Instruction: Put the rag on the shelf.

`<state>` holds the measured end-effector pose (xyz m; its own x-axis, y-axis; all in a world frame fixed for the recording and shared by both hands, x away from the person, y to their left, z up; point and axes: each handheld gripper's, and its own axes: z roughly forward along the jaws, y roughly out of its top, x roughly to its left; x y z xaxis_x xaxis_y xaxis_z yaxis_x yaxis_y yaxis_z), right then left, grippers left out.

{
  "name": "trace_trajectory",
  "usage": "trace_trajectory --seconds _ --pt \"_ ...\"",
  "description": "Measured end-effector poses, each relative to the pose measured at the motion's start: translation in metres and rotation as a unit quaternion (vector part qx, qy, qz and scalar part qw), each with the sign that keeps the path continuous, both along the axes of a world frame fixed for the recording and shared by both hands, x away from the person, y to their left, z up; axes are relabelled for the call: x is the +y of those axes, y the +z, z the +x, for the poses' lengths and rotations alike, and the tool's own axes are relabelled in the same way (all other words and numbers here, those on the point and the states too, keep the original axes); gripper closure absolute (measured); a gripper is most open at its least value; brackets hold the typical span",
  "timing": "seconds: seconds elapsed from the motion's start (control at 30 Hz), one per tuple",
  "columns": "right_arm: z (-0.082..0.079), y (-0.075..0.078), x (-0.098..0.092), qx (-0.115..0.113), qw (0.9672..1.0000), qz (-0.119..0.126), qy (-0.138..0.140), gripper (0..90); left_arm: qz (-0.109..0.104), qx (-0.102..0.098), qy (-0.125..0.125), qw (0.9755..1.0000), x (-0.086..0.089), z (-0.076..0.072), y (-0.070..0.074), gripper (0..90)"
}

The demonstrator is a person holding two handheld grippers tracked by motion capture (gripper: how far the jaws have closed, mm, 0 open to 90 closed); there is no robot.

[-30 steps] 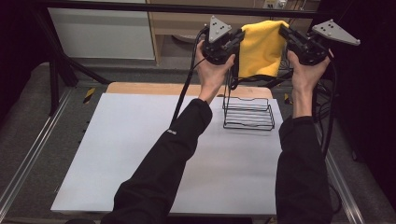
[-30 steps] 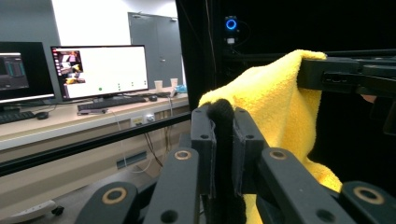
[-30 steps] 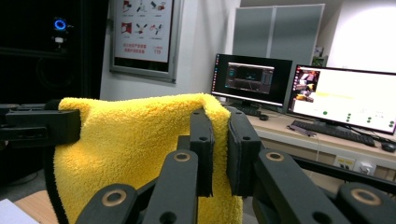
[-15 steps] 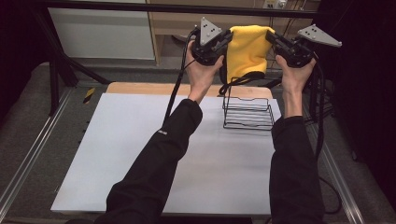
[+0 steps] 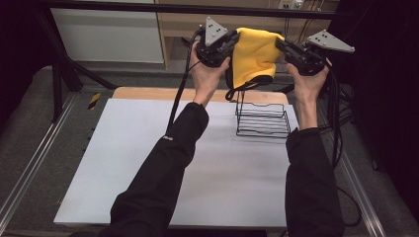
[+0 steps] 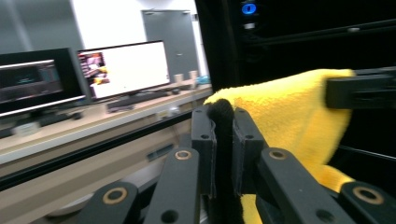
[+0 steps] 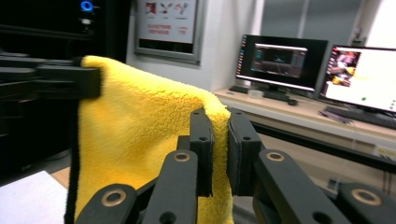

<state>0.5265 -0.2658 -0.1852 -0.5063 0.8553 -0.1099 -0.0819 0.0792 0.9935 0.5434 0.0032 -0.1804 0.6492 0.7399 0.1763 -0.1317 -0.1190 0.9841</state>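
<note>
Both grippers, left [image 5: 228, 44] and right [image 5: 287, 48], have fingers clamped on the cloth's [image 5: 254, 57] top corners, holding it aloft between them, over the rack [image 5: 263, 118]. Likely next: lowering it squarely onto the rack.

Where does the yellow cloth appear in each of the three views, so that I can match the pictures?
High view: the yellow cloth hangs at top centre, stretched between the left gripper and the right gripper, above the wire rack.
Left gripper view: it fills the right half, running from the near jaws to the other gripper's jaws at the right edge.
Right gripper view: it fills the left and centre.
Shared landmark: the cloth's black edge.
</note>
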Motion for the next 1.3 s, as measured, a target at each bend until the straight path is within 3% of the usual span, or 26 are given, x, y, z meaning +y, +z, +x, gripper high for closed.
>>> trace_trajectory --seconds 0.23,0.4,0.5,0.6,0.7,0.83,0.97,1.1,1.3 --pt "-0.007 -0.009 -0.028 0.002 0.9994 0.028 -0.019 82.8 0.003 -0.001 -0.038 0.9993 -0.029 -0.010 -0.004 81.5" --pt "-0.016 0.003 -0.050 -0.010 0.9983 0.036 -0.045 82.8 0.000 -0.005 -0.052 0.9986 -0.054 -0.013 0.005 81.5" --pt "-0.020 0.010 -0.059 -0.021 0.9979 0.038 -0.048 82.7 -0.008 -0.004 -0.060 0.9981 -0.059 -0.013 0.009 81.5" --pt "-0.022 0.008 -0.062 -0.011 0.9986 0.035 -0.039 82.6 -0.010 0.001 -0.061 0.9981 -0.055 -0.011 0.007 81.5" --pt "-0.023 0.007 -0.059 -0.011 0.9990 0.034 -0.026 82.7 -0.027 0.005 -0.061 0.9978 -0.045 -0.010 0.010 81.5" --pt "-0.022 0.020 -0.046 -0.031 0.9987 0.033 -0.021 82.9 -0.033 -0.014 -0.050 0.9981 -0.034 -0.013 0.024 81.6" --pt "-0.023 0.043 -0.030 -0.064 0.9975 0.027 -0.012 83.2 -0.041 -0.044 -0.044 0.9972 -0.019 -0.019 0.039 81.6" --pt "-0.017 0.046 -0.017 -0.067 0.9975 0.023 0.004 83.2 -0.026 -0.060 -0.023 0.9976 -0.002 -0.021 0.044 81.7" --pt "-0.001 0.034 0.010 -0.052 0.9981 0.024 0.025 83.1 -0.007 -0.066 0.017 0.9977 0.024 -0.014 0.045 81.9"
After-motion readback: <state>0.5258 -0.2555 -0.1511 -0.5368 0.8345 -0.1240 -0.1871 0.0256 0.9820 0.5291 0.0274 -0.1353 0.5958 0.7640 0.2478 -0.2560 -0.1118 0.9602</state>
